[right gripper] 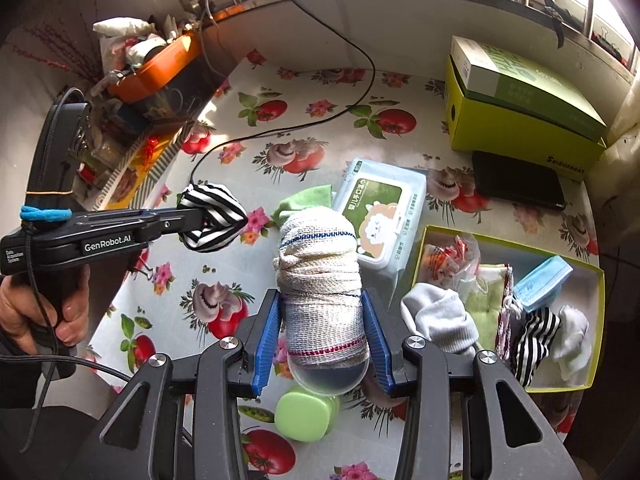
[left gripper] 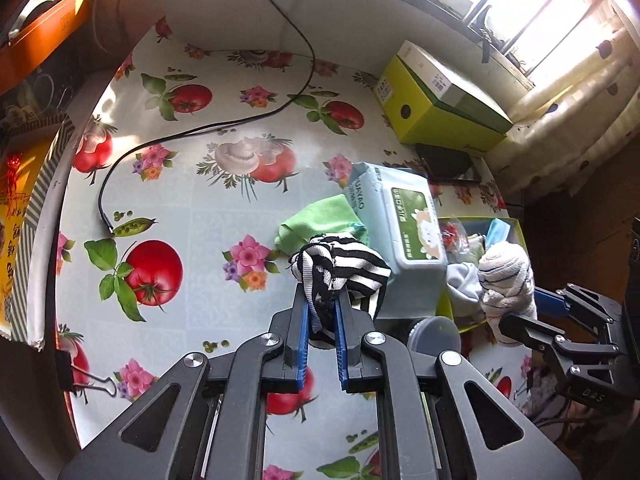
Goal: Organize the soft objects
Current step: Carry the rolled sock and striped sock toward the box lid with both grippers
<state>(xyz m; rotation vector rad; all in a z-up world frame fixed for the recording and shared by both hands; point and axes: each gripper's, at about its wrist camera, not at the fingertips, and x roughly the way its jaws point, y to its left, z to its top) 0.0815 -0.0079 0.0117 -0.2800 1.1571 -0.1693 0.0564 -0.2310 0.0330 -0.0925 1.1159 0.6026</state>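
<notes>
My left gripper (left gripper: 322,300) is shut on a black-and-white striped sock (left gripper: 344,268) and holds it above the table; the sock also shows in the right wrist view (right gripper: 212,216). My right gripper (right gripper: 324,304) is shut on a rolled white woven cloth (right gripper: 320,272) with blue and red stripes, also visible in the left wrist view (left gripper: 506,280). A green cloth (left gripper: 316,220) lies on the table by a wet-wipes pack (right gripper: 380,216). An open green-rimmed box (right gripper: 596,320) at the right holds socks, a face mask and cloths.
The table has a tomato-and-flower oilcloth (left gripper: 192,216). A black cable (left gripper: 168,140) crosses it. A yellow-green carton (right gripper: 520,120) and a black flat case (right gripper: 516,180) stand at the back right. A green lidded container (right gripper: 304,416) and a clear lid (right gripper: 328,376) sit near me.
</notes>
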